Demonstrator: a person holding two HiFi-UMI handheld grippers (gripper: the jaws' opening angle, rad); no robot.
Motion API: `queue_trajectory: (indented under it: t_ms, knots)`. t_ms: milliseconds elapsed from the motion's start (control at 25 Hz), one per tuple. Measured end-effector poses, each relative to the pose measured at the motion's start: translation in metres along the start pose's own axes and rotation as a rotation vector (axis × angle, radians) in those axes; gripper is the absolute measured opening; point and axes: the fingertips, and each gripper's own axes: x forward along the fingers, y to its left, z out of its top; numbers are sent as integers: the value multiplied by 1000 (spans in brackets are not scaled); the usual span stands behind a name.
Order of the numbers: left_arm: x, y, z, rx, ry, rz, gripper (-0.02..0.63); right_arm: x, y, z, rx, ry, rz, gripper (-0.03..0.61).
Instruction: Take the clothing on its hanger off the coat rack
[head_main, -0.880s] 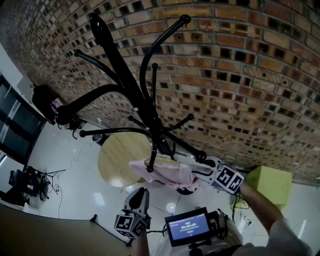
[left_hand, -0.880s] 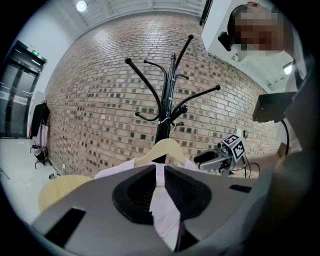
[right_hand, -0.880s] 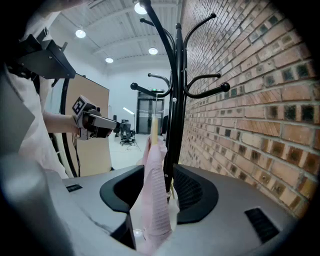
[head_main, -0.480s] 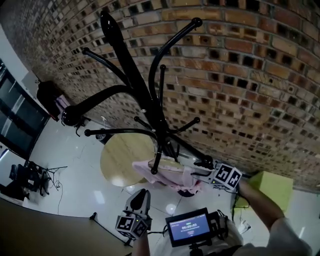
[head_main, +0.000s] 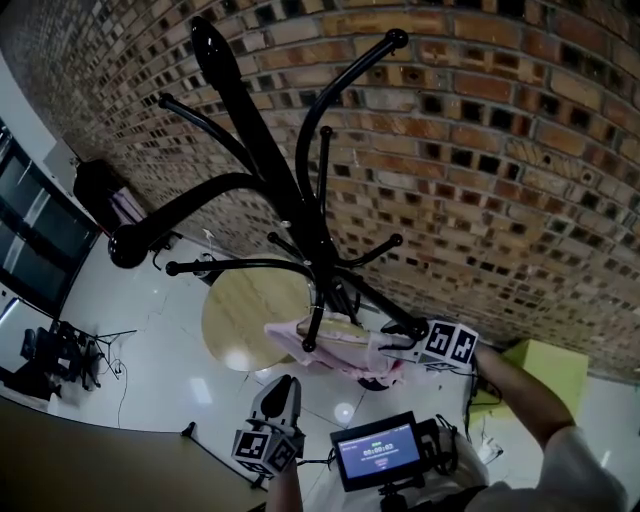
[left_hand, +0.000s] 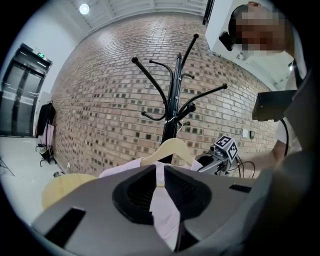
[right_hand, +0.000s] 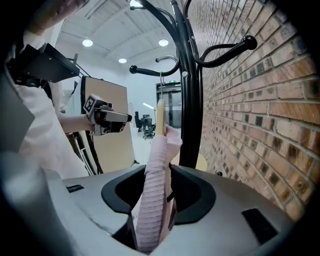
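A black coat rack (head_main: 300, 215) stands in front of the brick wall. A pale pink garment (head_main: 345, 355) on a wooden hanger (head_main: 335, 325) hangs from one of the rack's lower hooks. My right gripper (head_main: 395, 347) is at the garment's right shoulder; in the right gripper view ribbed pink fabric (right_hand: 155, 185) fills the gap between its jaws. My left gripper (head_main: 283, 385) is lower, under the garment's left side. In the left gripper view a strip of the fabric (left_hand: 162, 200) runs down between its nearly closed jaws, with the hanger (left_hand: 172, 148) above it.
A round wooden table (head_main: 245, 310) stands at the rack's foot. A yellow-green block (head_main: 545, 365) sits on the floor at the right. The brick wall (head_main: 480, 150) is close behind. A small screen (head_main: 378, 452) is on the person's chest. A dark coat (head_main: 95, 195) hangs far left.
The right gripper has shifted slightly up and left with the garment's shoulder. The garment still hangs on its hook, and the left gripper has stayed put.
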Motion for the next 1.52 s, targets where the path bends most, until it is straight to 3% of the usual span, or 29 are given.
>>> queue_trajectory:
  t_ms: [280,440,560,1200,1520]
  knots:
    - [4,-3,7,1,-5,-13,51,14,15,8,-73,59,36,150]
    - [8,-4,17,4,-22,-17,51,21,4,7,-73,75,32,81]
    - [10,-3,13,4,-20,-16,51,21,-1,6,-58,63,30,63]
    - [7,-8,2,6,27,-49,50,17,-2,-1,5,43,-88,23]
    - [-6,-5,3,2,22,-43,49,16,4,1,27,35,-107,20]
